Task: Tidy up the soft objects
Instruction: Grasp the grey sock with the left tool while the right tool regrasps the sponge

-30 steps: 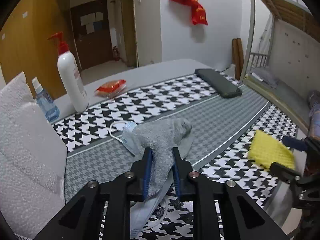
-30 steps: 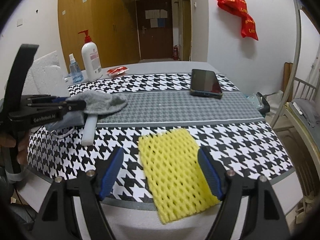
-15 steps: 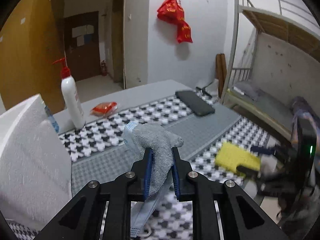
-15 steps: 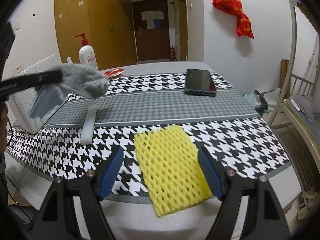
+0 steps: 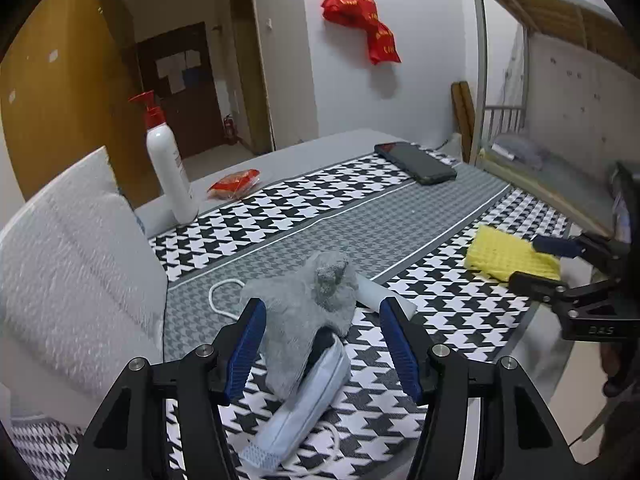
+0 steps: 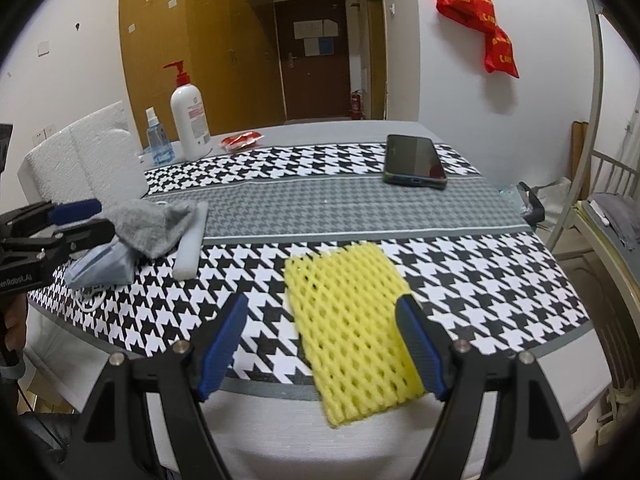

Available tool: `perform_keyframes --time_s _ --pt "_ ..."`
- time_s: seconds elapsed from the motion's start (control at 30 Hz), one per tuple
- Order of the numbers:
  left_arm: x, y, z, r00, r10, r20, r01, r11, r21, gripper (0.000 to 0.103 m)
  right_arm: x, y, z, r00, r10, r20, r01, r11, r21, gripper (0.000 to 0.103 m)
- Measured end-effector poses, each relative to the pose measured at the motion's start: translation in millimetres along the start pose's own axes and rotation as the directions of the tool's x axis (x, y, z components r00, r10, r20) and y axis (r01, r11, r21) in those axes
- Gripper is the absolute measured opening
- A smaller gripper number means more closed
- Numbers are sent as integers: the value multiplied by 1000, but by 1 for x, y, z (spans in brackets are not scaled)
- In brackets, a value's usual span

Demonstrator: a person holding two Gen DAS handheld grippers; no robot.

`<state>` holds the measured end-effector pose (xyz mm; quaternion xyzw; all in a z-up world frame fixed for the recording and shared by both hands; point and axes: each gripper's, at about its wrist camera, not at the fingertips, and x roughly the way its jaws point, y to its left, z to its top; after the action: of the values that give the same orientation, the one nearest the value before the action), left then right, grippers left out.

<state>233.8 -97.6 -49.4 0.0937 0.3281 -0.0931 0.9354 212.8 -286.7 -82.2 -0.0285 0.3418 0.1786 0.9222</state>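
A crumpled grey sock [image 5: 308, 312] sits in a heap on the houndstooth-patterned table [image 5: 304, 208], draped over a pale blue face mask [image 5: 304, 408] whose white ear loop curls out on the far left side. The left tool [image 5: 322, 344] hovers just over this heap with its blue-padded fingers spread wide apart on either side of the sock, gripping nothing. A short white foam stick [image 6: 192, 240] lies just beside the sock on its right. Farther right, near the table's near edge, a yellow foam mesh sleeve [image 6: 352, 328] lies flat; the right tool [image 6: 320, 344] is held open above it, one finger over its right edge and the other well to its left. Toward the far side rest a dark smartphone [image 6: 414, 160], a white pump bottle with a red top [image 5: 168, 168] and a small red packet [image 5: 236, 186]. A white foam block [image 5: 68, 272] stands at the left.
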Motion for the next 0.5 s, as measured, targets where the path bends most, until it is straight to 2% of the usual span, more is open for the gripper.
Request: perform_keyframes --time_s 0.17,0.23,0.3,0.4,0.5 --pt "21 -4 8 998 48 -38 -46 998 32 60 -1 -9 -3 1000 -20 -8 20 1000 24 80" --pt "28 -4 7 997 55 -56 -52 998 44 53 -1 -13 -5 1000 -29 -13 29 999 33 80" --pt "34 -3 7 994 74 -83 -70 997 45 35 -2 -15 -6 999 -36 -14 36 999 37 80" --pt "33 -1 7 994 68 -82 -65 997 34 19 -1 -18 -6 999 -42 -17 43 998 44 80" --pt "28 1 9 996 63 -62 -61 998 28 10 4 -18 -6 999 -45 -32 46 998 41 80"
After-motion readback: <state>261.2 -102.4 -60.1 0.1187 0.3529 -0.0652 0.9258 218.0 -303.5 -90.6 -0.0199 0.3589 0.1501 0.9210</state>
